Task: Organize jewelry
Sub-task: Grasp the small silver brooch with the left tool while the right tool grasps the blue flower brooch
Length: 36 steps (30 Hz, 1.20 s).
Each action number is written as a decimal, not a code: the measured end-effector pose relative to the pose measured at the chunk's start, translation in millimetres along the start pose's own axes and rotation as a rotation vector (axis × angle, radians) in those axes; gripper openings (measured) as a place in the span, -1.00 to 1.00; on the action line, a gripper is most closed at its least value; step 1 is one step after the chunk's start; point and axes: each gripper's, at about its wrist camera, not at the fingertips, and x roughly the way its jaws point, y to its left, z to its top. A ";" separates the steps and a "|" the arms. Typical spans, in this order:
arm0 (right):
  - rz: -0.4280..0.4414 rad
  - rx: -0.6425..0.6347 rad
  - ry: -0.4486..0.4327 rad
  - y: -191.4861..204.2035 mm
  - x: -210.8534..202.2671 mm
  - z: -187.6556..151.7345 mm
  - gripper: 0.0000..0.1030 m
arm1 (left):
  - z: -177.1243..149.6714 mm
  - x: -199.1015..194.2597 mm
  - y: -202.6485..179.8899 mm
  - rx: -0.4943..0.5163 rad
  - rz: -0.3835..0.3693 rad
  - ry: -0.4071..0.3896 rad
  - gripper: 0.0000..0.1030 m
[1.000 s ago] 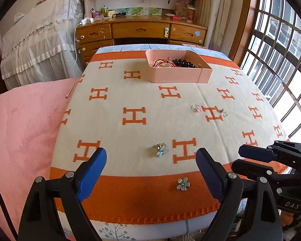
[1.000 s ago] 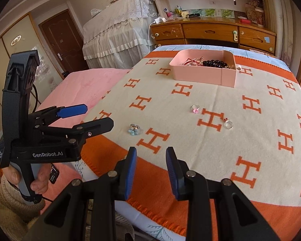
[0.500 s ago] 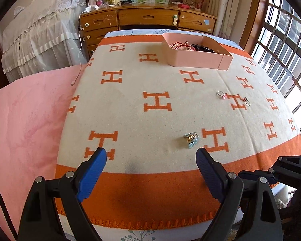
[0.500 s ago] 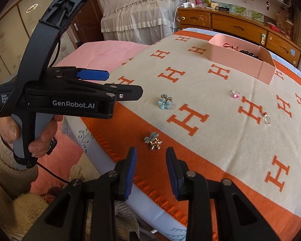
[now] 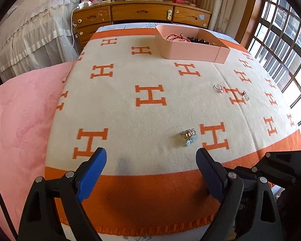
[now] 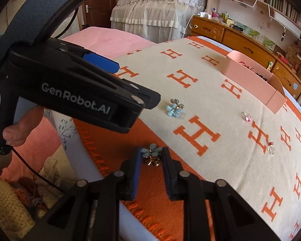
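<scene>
Fingers (image 6: 138,160) of right gripper (image 6: 150,161) sit narrowly apart w/ a blue flower clip (image 6: 151,154) between them on the blanket's (image 6: 190,104) orange border, contact unclear. Left gripper (image 5: 151,175) hangs wide open, holding nothing. 2nd flower clip (image 6: 174,108), two rings (image 6: 247,117) (image 6: 271,149) lie further in; pink box (image 6: 250,84) w/ beads at far end.

Wooden dresser (image 5: 142,13), gridded window (image 5: 281,46), perhaps a lace-draped bed (image 6: 156,6).
</scene>
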 end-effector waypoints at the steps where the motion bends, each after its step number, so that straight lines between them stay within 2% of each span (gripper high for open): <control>1: -0.001 0.014 -0.004 -4.2 -0.5 -0.3 -0.61 | 0.4 1.8 -2.0 0.003 -0.003 0.000 0.73; 8: -0.007 0.201 -0.015 -51.6 -4.8 -4.4 -0.61 | 3.7 15.2 -19.8 0.102 0.008 -0.027 0.73; 14: -0.003 0.248 -0.027 -66.2 -6.9 -7.6 -0.61 | 6.7 29.3 -21.0 0.141 0.039 -0.031 0.69; 15: 0.000 0.252 -0.030 -67.5 -6.4 -7.7 -0.61 | 7.3 30.9 -20.2 0.138 0.037 -0.028 0.58; 20: 0.011 0.269 -0.027 -74.0 -4.4 -8.7 -0.61 | 11.1 35.5 -20.3 0.128 -0.001 -0.034 0.35; 28: 0.028 0.281 -0.037 -81.1 -3.9 -11.2 -0.61 | 12.6 34.1 -31.5 0.160 -0.040 -0.069 -0.50; 30: 0.030 0.285 -0.039 -82.4 -3.9 -11.6 -0.61 | 12.7 34.3 -33.1 0.165 -0.047 -0.076 -0.65; 36: 0.030 0.297 -0.048 -86.0 -6.0 -11.3 -0.61 | 14.5 34.6 -32.7 0.151 -0.051 -0.076 -0.66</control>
